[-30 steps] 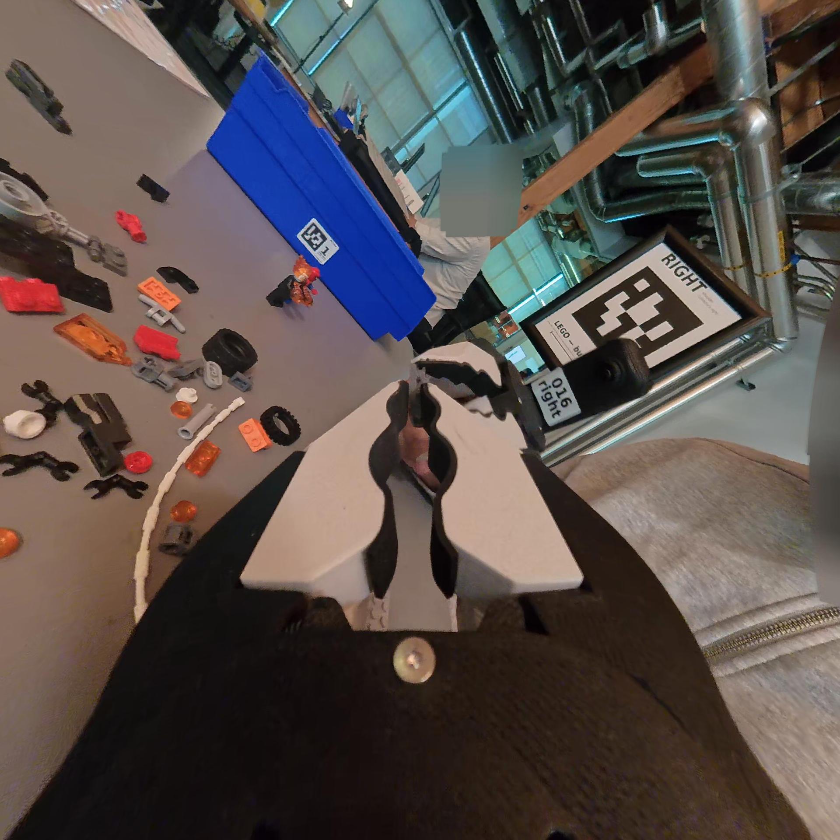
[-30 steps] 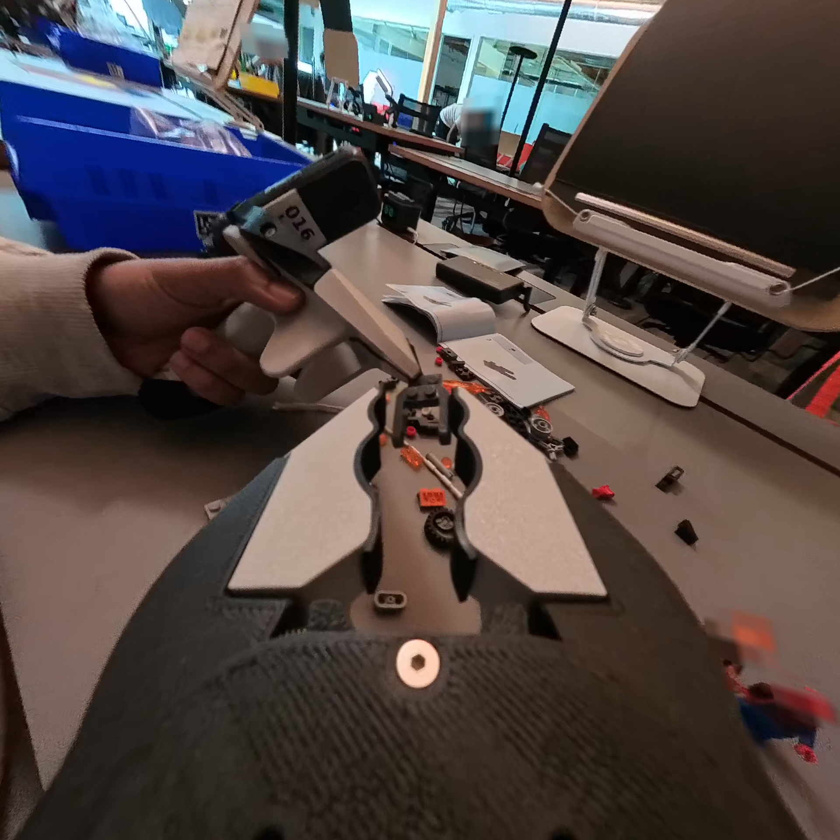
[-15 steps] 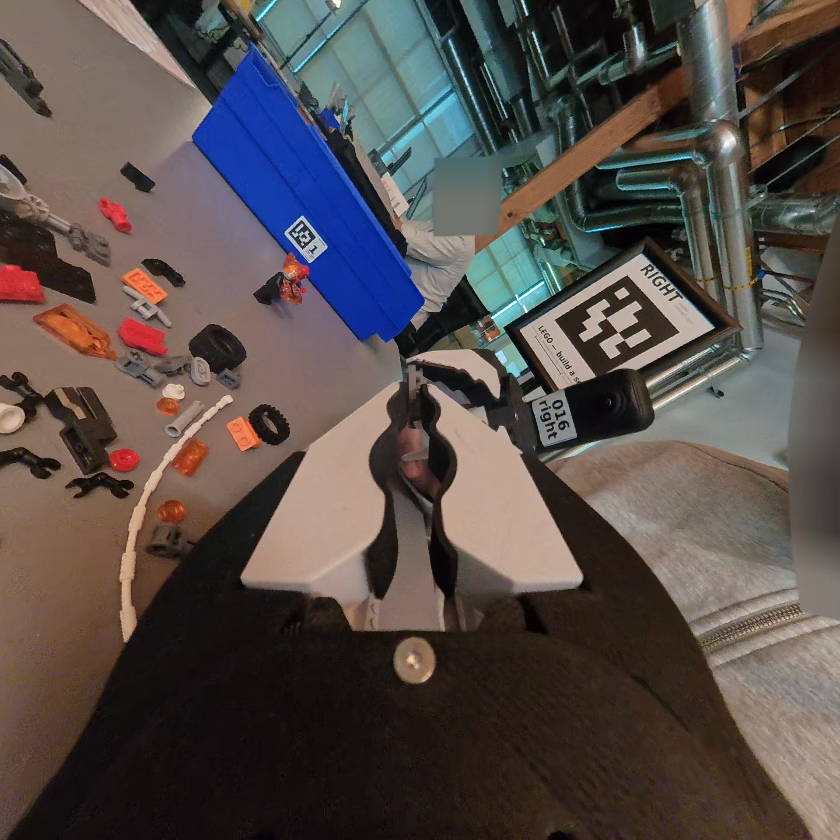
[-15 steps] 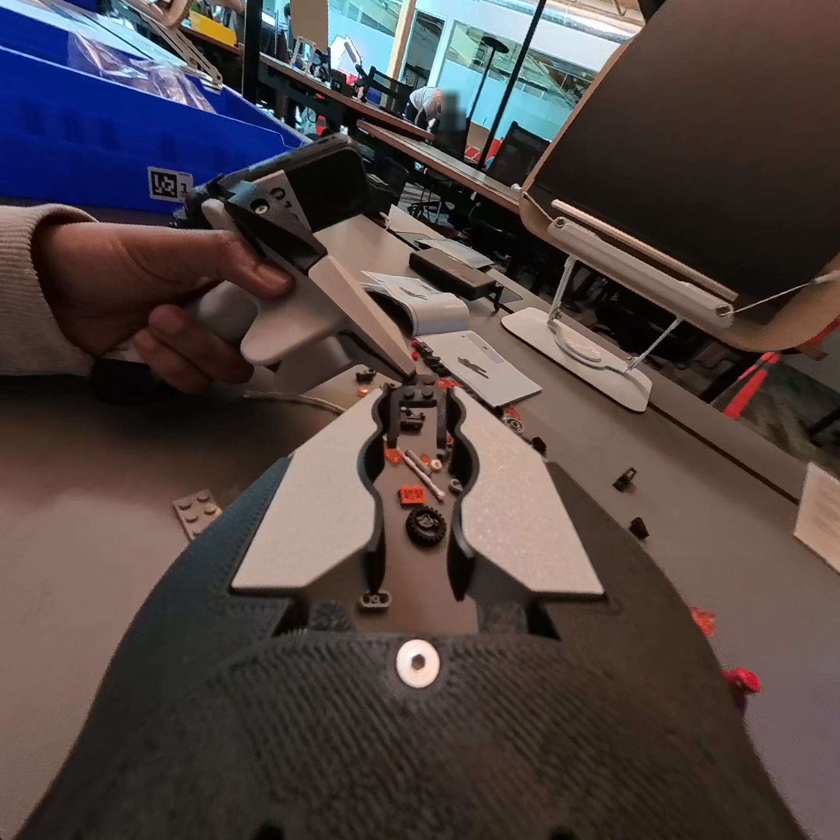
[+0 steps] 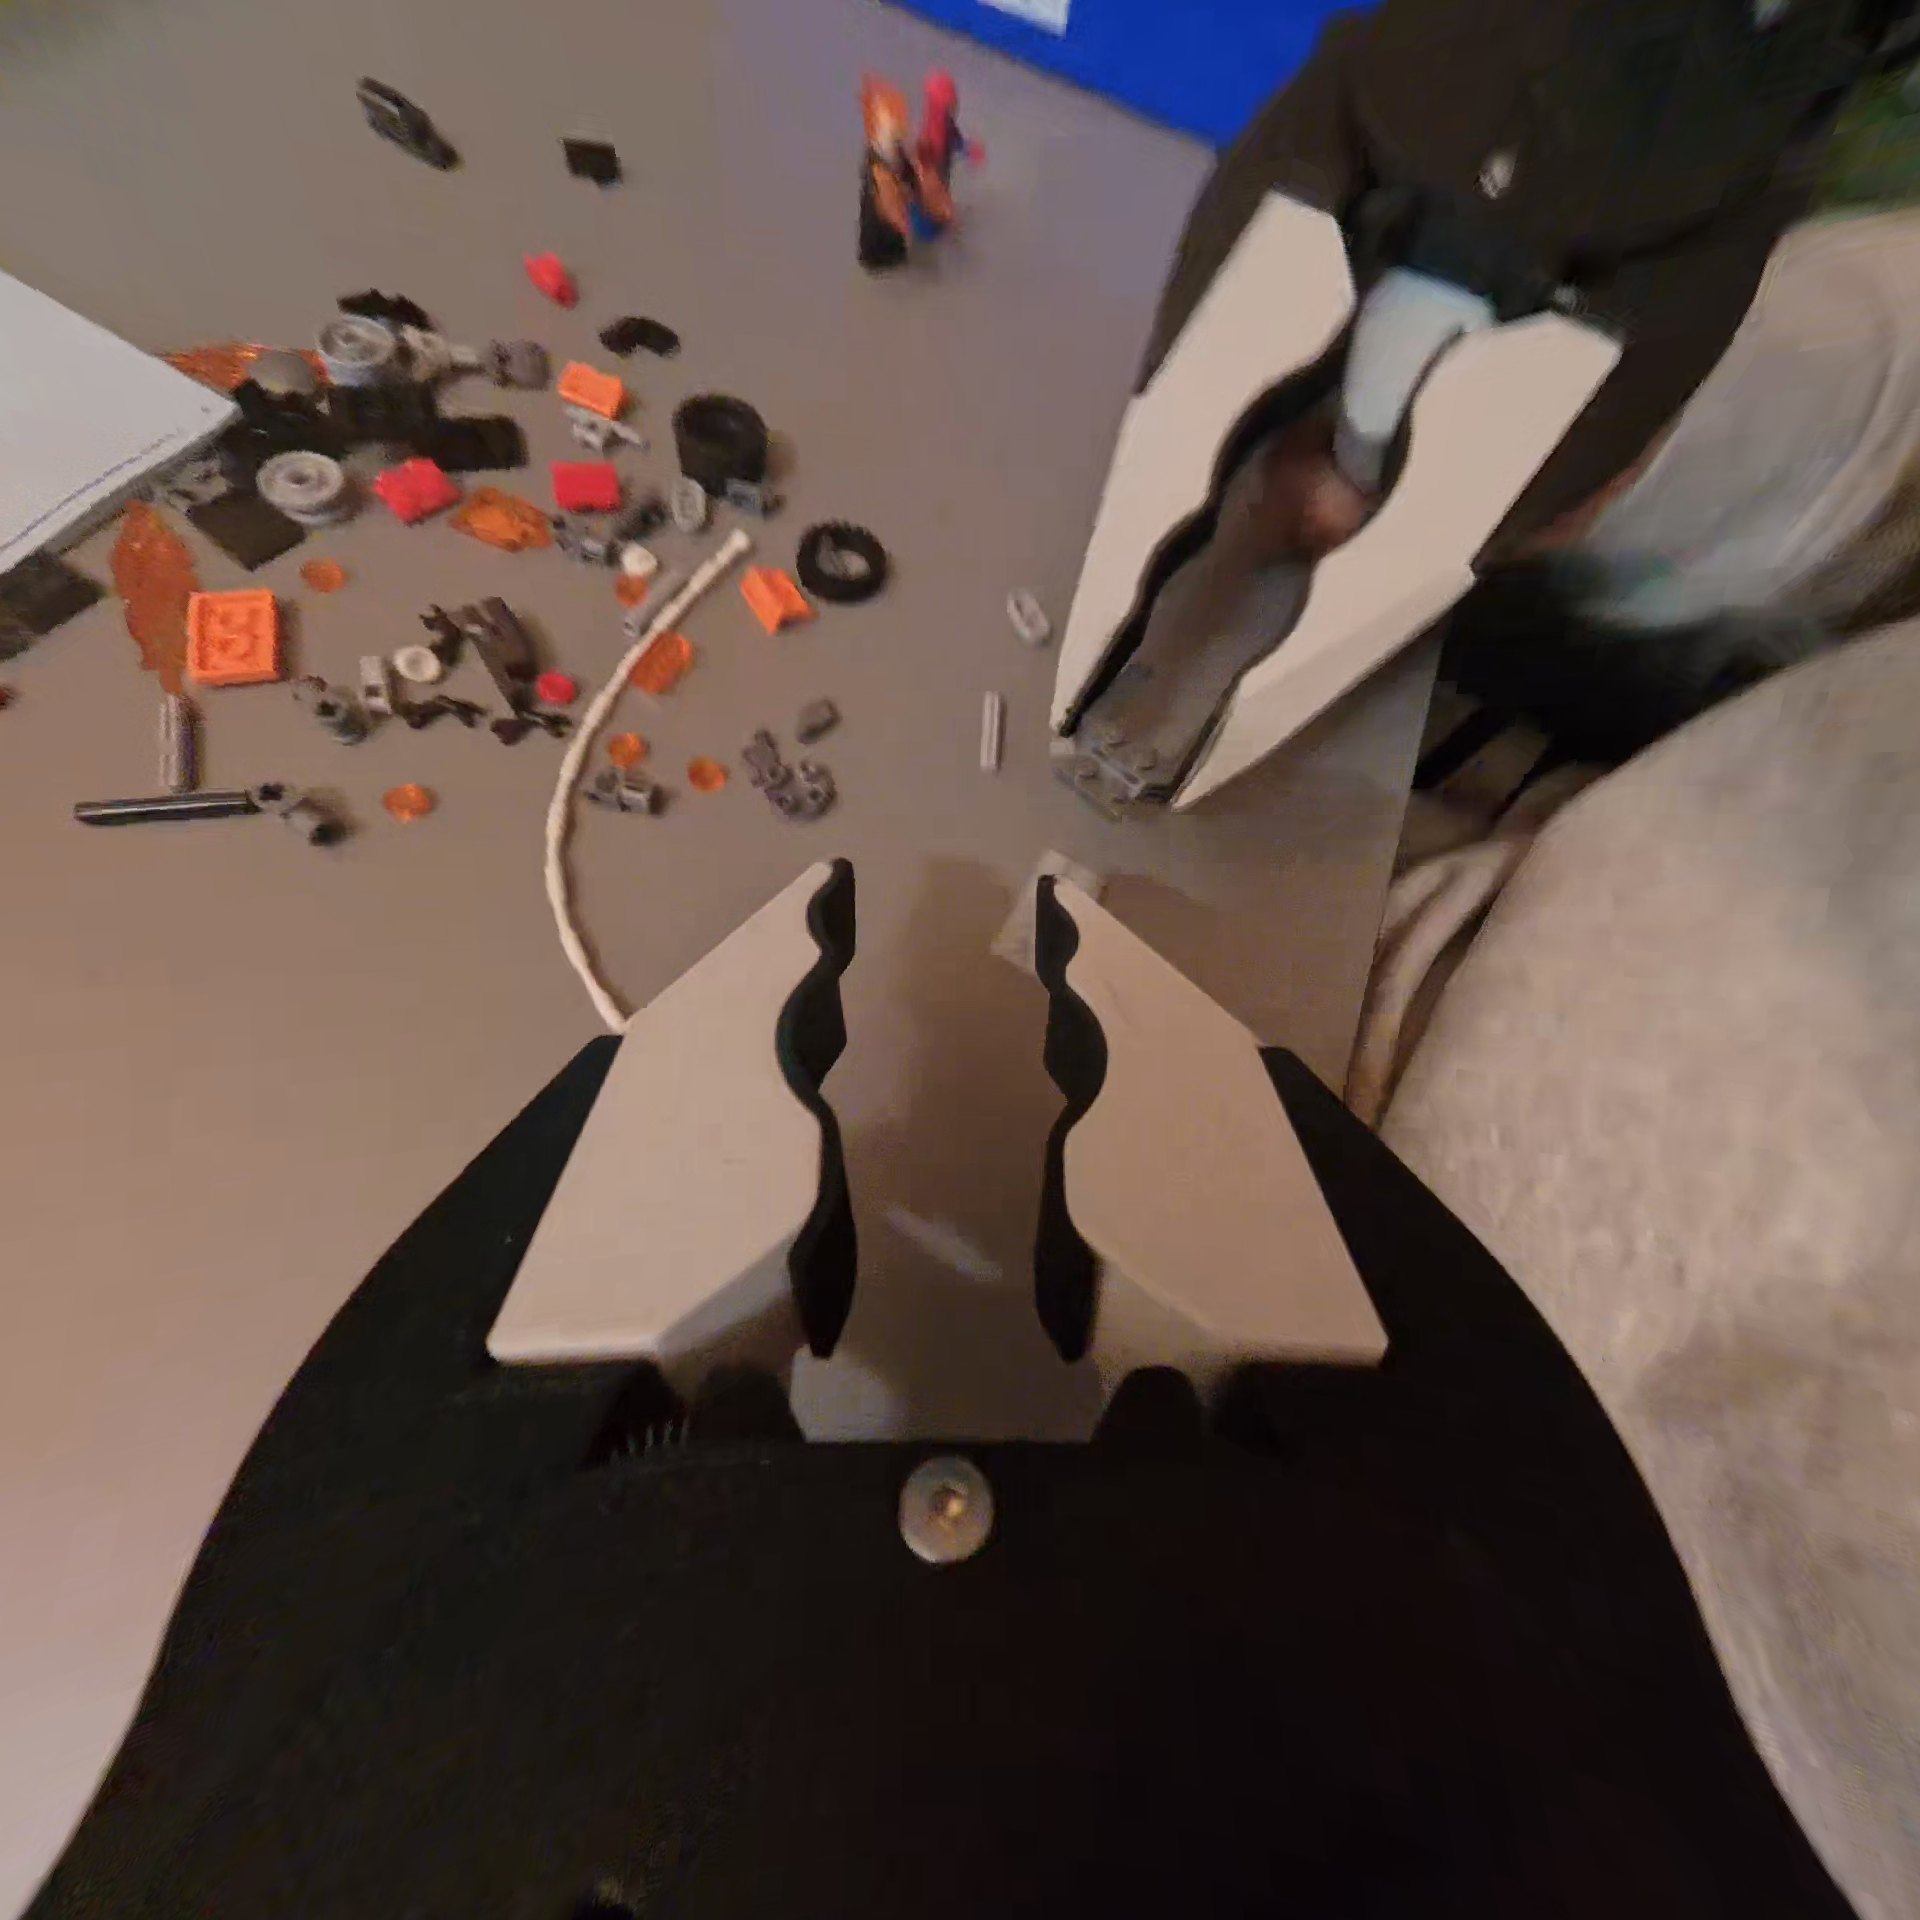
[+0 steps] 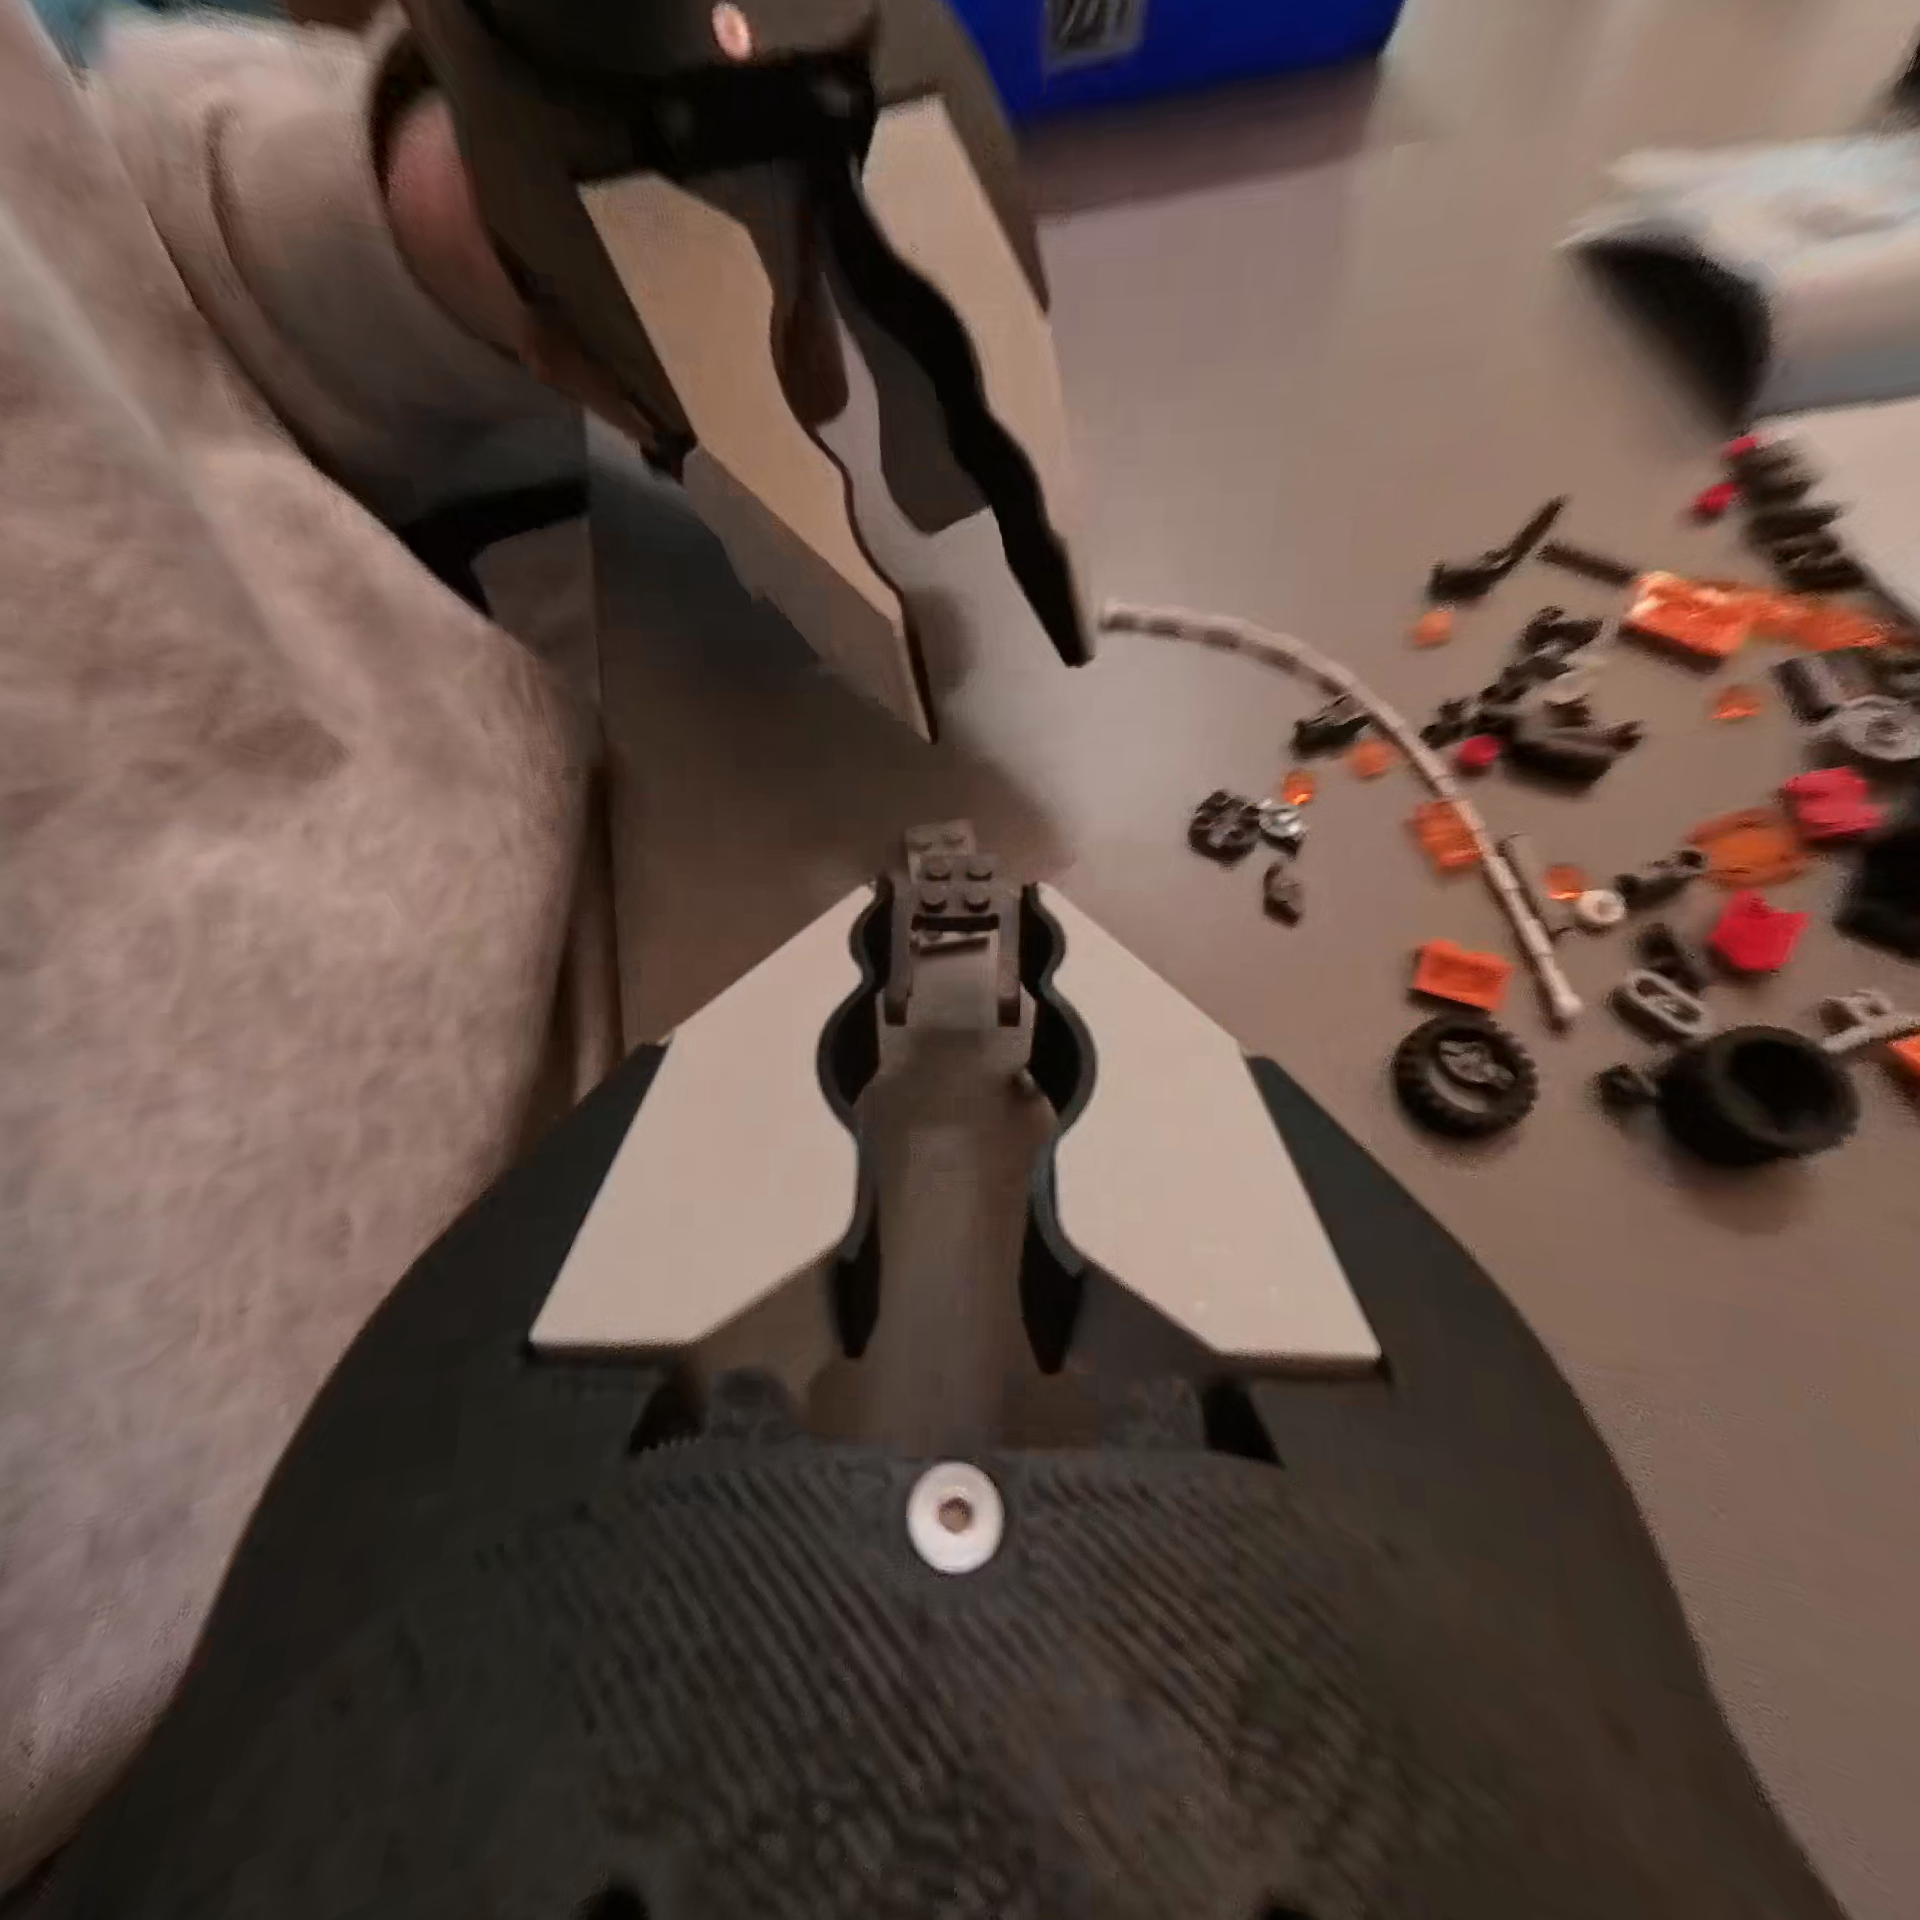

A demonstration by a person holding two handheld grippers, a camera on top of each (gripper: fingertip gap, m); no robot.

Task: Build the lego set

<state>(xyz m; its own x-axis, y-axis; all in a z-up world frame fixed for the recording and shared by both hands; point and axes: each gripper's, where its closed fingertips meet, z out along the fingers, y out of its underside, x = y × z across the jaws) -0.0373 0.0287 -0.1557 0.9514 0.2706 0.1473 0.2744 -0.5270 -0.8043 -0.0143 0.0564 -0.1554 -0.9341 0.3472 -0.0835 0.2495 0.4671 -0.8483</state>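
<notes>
- A small dark grey lego assembly sits clamped between the tips of the right gripper, low over the grey table.
- The left gripper faces it, fingers spread and empty.
- Loose lego pieces, tyres and a white chain lie scattered beyond; two minifigures stand farther off.

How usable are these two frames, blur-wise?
Left wrist view: left gripper sharp, the far minifigures smeared. Right wrist view: heavier motion blur; the black tyre is soft, only the dark studded piece in the right gripper reads.
</notes>
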